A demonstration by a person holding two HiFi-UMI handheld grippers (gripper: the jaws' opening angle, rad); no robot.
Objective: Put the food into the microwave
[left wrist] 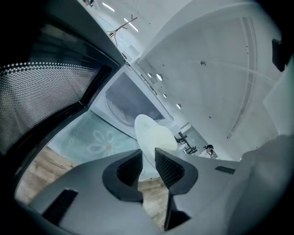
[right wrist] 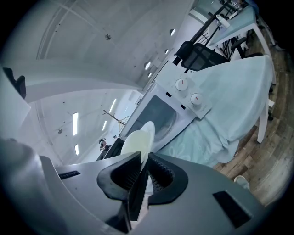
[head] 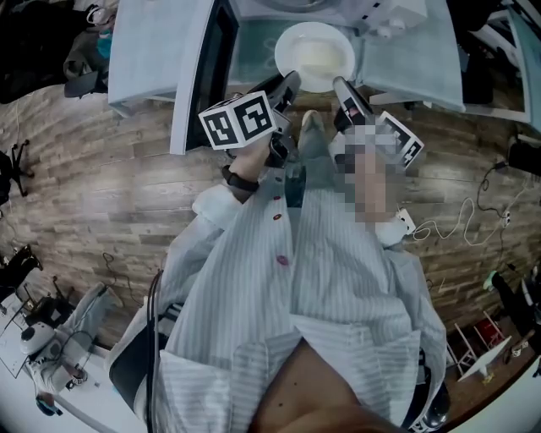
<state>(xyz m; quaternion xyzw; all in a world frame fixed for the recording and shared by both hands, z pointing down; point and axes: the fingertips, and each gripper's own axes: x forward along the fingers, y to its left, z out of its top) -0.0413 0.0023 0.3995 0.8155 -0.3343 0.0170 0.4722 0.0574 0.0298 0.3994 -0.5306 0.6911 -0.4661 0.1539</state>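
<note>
The food (head: 321, 59), a pale yellowish mass, is lying in a round white plate (head: 286, 44), and the plate is hanging in the air over the front of the table (head: 406, 51), just before the microwave (head: 296, 7) and not inside it.

Both grippers are holding the plate by opposite sides of its rim. The left gripper (head: 292, 82) is clamping the left side; in the left gripper view the gripper (left wrist: 148, 158) is pinching the thin white edge of the plate (left wrist: 154, 135) between ribbed pads set fairly narrow. The right gripper (head: 341, 84) is taking the right side; in the right gripper view the gripper (right wrist: 143, 160) is closing almost fully on the plate (right wrist: 138, 140), which is standing edge-on there.

The microwave door (head: 199, 76) is standing swung out to the left, its dark window facing inward, leaving the mouth of the cavity (left wrist: 133, 101) facing the plate. Two knobs (right wrist: 183, 84) are sitting on the panel to the right of the opening. A light teal cloth (left wrist: 101, 137) with a flower print is covering the table and draping over its front edge toward the wooden floor (head: 101, 186). The door is bounding the left gripper's side closely, while the cloth to the right is lying bare.
</note>
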